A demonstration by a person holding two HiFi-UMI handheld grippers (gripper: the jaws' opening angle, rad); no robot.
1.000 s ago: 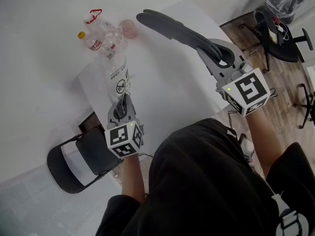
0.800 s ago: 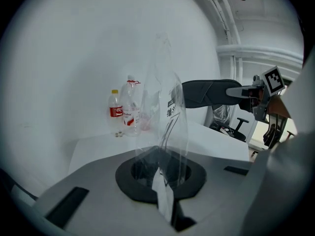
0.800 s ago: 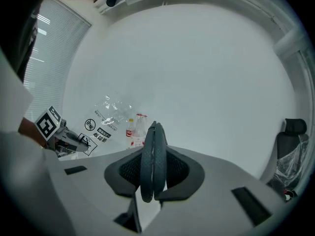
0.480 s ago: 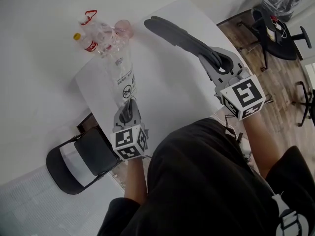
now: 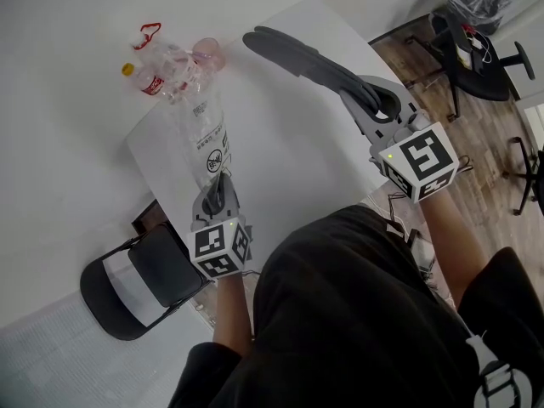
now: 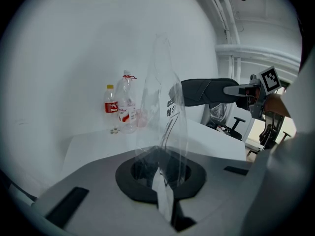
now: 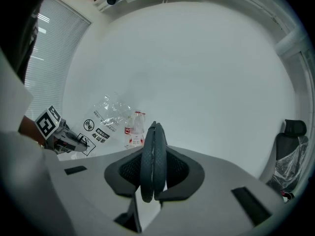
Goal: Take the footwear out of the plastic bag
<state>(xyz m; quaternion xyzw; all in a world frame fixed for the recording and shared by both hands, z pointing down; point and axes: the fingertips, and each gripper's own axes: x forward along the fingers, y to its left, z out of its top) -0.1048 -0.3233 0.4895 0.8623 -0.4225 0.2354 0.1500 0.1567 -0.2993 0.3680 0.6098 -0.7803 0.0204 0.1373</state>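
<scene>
A clear plastic bag [image 5: 206, 130] with black print hangs over the white table [image 5: 289, 160], and my left gripper [image 5: 221, 181] is shut on its near end. In the left gripper view the bag [image 6: 162, 107] stands up from the pinched jaws of the left gripper [image 6: 165, 188]. The footwear [image 5: 310, 58], a dark grey pair pressed flat together, is outside the bag. My right gripper [image 5: 378, 104] is shut on the pair's near end. Seen edge-on in the right gripper view, the pair [image 7: 153, 151] rises from the right gripper [image 7: 153, 183]. Bag and footwear are apart.
Two plastic bottles [image 5: 166, 70] and a pink cup [image 5: 208, 51] stand at the table's far left corner. A black folding chair [image 5: 140, 279] sits below the table's left edge. Office chairs [image 5: 476, 49] stand on the wooden floor at the right.
Both grippers have sunk a little toward the table, each keeping its hold. The bag and the footwear stay separate.
</scene>
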